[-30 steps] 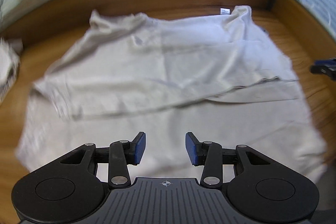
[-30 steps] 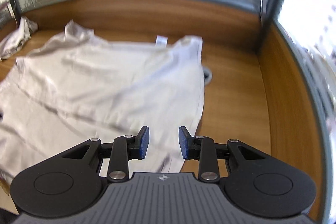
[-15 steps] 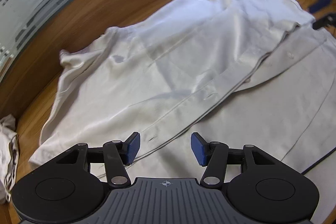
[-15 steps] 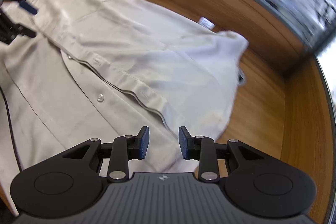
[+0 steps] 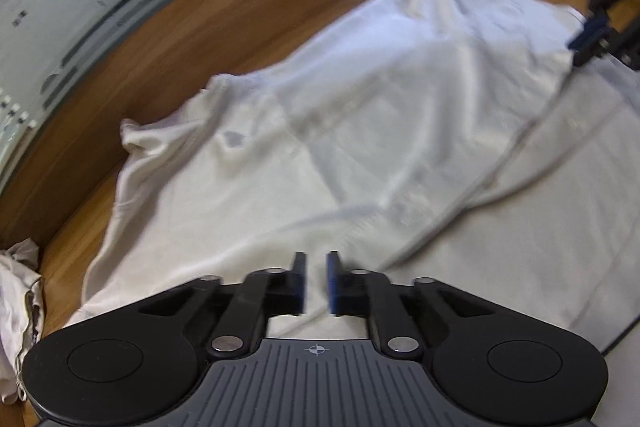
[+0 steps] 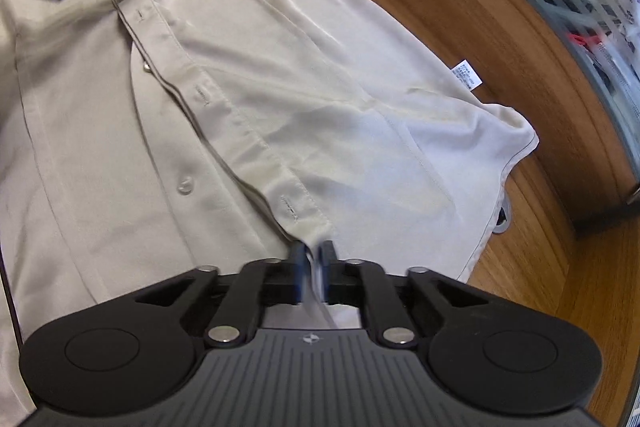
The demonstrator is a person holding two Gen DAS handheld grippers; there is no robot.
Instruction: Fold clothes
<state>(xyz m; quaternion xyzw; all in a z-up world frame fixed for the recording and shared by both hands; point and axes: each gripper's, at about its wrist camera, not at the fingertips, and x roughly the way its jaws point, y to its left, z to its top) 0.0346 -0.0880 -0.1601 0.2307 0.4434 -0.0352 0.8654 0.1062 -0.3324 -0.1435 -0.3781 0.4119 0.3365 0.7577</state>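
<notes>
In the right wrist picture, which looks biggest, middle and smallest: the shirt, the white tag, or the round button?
Largest to smallest:
1. shirt
2. white tag
3. round button
The button sits nearer the camera than the tag, so those two are a close call.

Wooden desk (image 5: 248, 23), raised wooden rim at back. Cream button shirt (image 6: 248, 75) spread across it; crumpled pale cloth (image 5: 16, 311) near left edge.
</notes>
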